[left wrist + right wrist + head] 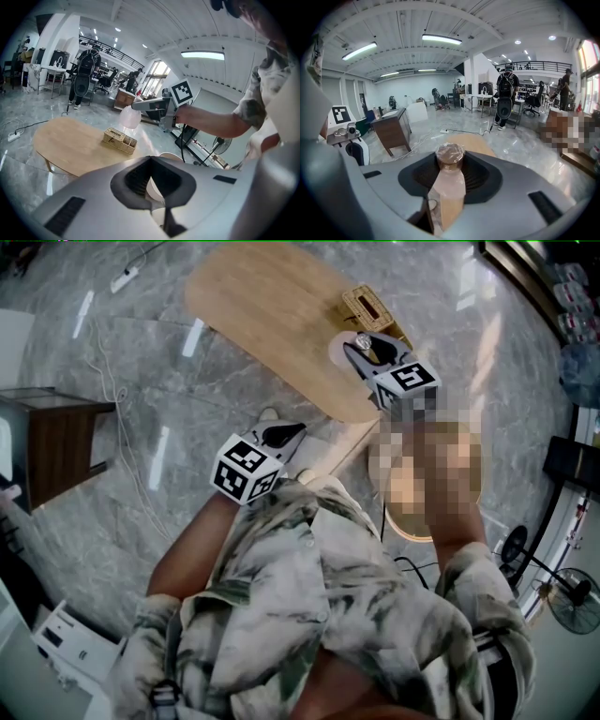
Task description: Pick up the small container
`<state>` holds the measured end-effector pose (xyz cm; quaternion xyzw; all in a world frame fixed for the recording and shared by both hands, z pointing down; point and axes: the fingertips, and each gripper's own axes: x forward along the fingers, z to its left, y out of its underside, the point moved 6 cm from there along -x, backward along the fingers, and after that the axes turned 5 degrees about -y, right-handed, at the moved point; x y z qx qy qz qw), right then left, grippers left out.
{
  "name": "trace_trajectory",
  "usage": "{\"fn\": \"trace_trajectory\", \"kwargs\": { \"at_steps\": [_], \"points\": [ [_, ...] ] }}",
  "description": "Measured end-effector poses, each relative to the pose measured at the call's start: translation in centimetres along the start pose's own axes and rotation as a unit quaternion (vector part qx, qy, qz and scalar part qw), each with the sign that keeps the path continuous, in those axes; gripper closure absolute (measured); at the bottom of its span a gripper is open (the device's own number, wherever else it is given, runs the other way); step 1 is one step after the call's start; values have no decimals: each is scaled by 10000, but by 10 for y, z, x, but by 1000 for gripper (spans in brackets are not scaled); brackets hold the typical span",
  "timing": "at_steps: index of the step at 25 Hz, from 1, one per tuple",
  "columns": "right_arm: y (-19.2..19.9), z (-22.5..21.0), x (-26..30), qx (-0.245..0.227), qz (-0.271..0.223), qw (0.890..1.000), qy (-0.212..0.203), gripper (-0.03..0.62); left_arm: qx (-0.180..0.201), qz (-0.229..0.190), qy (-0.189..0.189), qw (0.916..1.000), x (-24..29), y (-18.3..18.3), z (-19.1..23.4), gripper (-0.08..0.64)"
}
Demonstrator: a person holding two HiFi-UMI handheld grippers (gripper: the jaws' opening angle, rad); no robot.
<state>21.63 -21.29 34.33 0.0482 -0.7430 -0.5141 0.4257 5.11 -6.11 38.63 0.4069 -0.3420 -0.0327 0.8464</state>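
The small container (pixel 449 161) is a clear plastic tub with a brown top. It sits between the jaws of my right gripper (pixel 447 187), which is shut on it. In the head view the right gripper (pixel 361 345) holds the pale container (pixel 345 352) in the air over the far edge of the oval wooden table (pixel 262 306), beside a wicker basket (pixel 370 307). The left gripper view shows the same container (pixel 130 117) hanging above the basket (pixel 120 139). My left gripper (pixel 284 434) stays close to the body, off the table's near edge, with its jaws together and nothing between them.
A dark wooden cabinet (pixel 56 442) stands on the marble floor at the left. A power strip with its cable (pixel 125 277) lies beyond it. A floor fan (pixel 574 601) is at the right. A person with a backpack (pixel 86 70) stands far off behind the table.
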Motion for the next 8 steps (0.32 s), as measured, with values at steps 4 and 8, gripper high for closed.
{"fn": "trace_trajectory", "kwargs": {
  "at_steps": [4, 8],
  "points": [
    [-3, 1, 5, -11, 32, 10000, -32, 436, -11, -3, -24, 10000, -3, -1, 3, 538],
    [-3, -1, 8, -26, 56, 10000, -45, 436, -40, -4, -33, 10000, -3, -1, 5, 538]
  ]
}}
